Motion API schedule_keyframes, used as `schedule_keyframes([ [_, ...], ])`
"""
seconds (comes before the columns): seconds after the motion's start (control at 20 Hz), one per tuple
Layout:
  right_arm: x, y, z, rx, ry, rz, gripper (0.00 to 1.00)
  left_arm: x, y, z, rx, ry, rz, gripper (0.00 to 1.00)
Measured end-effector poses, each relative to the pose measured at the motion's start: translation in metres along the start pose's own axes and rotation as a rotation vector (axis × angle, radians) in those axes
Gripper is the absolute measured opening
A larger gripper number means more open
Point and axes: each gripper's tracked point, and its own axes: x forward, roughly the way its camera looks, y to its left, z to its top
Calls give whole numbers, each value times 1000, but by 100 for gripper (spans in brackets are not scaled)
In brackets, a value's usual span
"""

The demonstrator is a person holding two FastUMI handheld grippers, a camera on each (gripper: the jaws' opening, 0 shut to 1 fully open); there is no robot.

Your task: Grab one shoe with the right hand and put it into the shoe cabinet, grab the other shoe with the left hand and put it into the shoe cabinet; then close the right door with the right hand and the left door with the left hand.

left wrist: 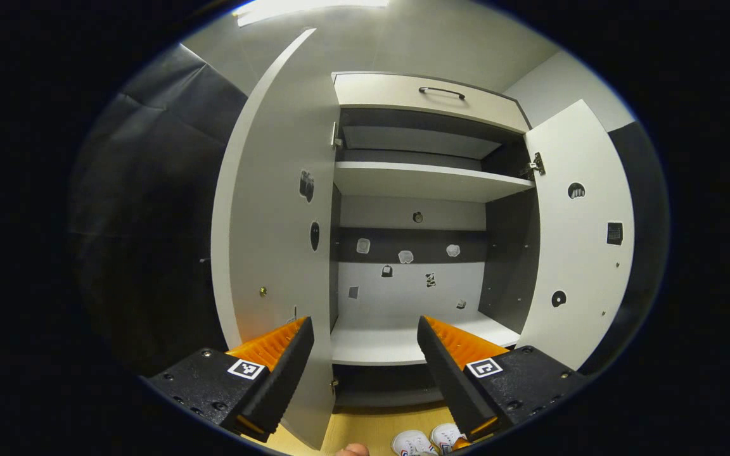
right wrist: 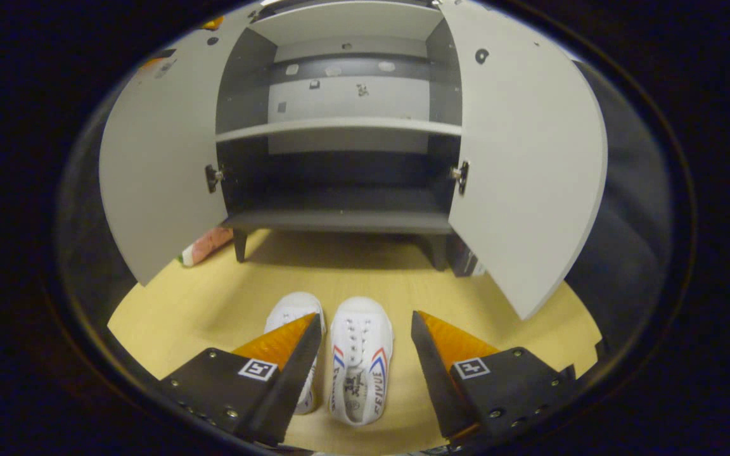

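Right gripper view: right claw (right wrist: 365, 345) wide open, empty, above right shoe (right wrist: 360, 361); lower squarely, then pinch its sides.

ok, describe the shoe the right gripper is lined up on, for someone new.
Find the open shoe cabinet; two white shoes sit on the yellow floor before it. It's the one between the right gripper's open fingers, with red-and-blue side stripes showing, unlike its half-hidden neighbour.

shoes (right wrist: 333, 354): two white, side by side on floor (toes toward cabinet) | shoe cabinet (right wrist: 339, 126): both doors open
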Motion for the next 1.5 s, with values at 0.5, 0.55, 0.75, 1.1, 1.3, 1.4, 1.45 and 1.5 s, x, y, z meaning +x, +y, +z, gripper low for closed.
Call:
schedule_keyframes([
  [0.5,26,11,-67,15,164,39,66,-1,6,-8,22,8,13,98],
  [0.55,27,11,-67,3,160,36,67,-2,6,-9,25,10,15,98],
  [0.75,22,12,-68,-88,134,15,67,1,5,-17,18,30,19,98],
  [1.1,23,20,-77,-185,157,13,43,4,6,-18,20,33,25,98],
  [1.3,27,24,-83,-162,179,38,43,4,5,-19,26,34,27,98],
  [1.4,35,27,-86,-152,196,53,43,4,5,-21,26,37,28,98],
  [1.45,40,28,-87,-143,201,56,43,4,5,-22,27,39,29,98],
  [1.5,46,29,-89,-135,205,59,43,4,5,-22,30,40,31,98],
])
